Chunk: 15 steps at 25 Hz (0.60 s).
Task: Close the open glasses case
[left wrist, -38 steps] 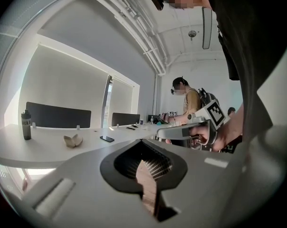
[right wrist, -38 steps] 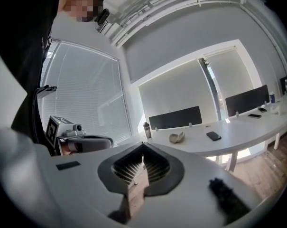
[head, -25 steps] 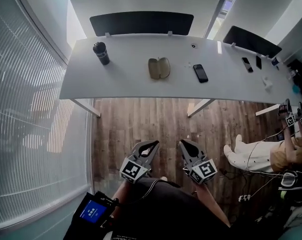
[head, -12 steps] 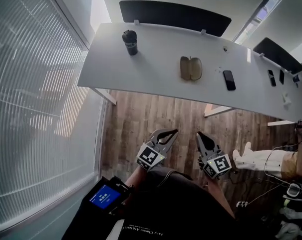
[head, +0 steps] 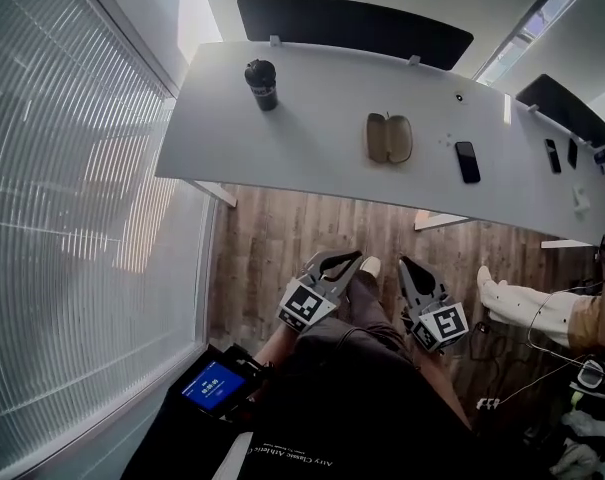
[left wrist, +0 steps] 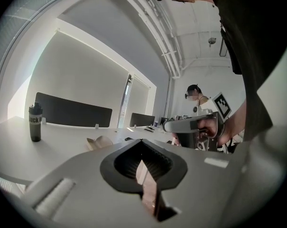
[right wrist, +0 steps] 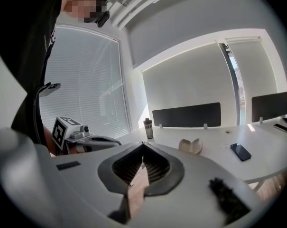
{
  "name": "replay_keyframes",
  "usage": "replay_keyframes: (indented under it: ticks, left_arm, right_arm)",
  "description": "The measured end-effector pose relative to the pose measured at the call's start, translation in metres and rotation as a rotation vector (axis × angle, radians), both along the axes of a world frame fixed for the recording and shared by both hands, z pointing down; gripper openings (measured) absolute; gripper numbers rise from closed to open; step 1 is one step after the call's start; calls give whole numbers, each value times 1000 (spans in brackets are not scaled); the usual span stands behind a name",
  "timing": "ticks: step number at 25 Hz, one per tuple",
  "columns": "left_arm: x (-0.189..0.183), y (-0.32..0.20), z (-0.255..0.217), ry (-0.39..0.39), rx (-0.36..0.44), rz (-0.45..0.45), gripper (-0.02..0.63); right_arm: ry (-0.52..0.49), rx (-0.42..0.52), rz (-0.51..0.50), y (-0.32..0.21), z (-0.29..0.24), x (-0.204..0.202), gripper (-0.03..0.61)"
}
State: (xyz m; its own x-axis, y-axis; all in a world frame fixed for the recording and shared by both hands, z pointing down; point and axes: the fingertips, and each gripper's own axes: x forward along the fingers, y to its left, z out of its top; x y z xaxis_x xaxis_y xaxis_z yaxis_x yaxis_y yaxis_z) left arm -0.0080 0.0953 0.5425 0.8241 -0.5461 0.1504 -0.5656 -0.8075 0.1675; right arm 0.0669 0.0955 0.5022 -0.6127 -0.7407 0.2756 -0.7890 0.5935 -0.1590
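The tan glasses case (head: 389,138) lies open on the long white table (head: 312,153), both halves spread flat. It also shows as a small open shell in the left gripper view (left wrist: 98,142) and in the right gripper view (right wrist: 190,146). Both grippers hang over the wooden floor, well short of the table's near edge. My left gripper (head: 352,259) is shut with nothing in it, its tips meeting (left wrist: 141,141). My right gripper (head: 403,262) is likewise shut and holds nothing (right wrist: 143,144). The two point toward the table, side by side.
A dark bottle (head: 261,85) stands at the table's left, and a black phone (head: 467,161) lies right of the case. Black screens (head: 352,26) line the far edge. A blind-covered window (head: 72,218) runs along the left. A seated person's legs (head: 527,303) are at the right.
The view has swung left and the table now sits a little nearer. Both grippers stay shut and have edged forward. A shoe now shows between them.
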Motion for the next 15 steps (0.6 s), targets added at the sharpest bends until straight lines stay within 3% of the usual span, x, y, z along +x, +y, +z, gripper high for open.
replay_keyframes:
  ticks: [8, 15]
  left_arm:
    - [11, -43, 4, -53, 7, -17, 8]
    - [28, -107, 17, -120, -44, -64, 9]
  right_arm:
    - [-51, 1, -42, -50, 8, 8, 6]
    - [-93, 5, -80, -118, 9, 35, 6]
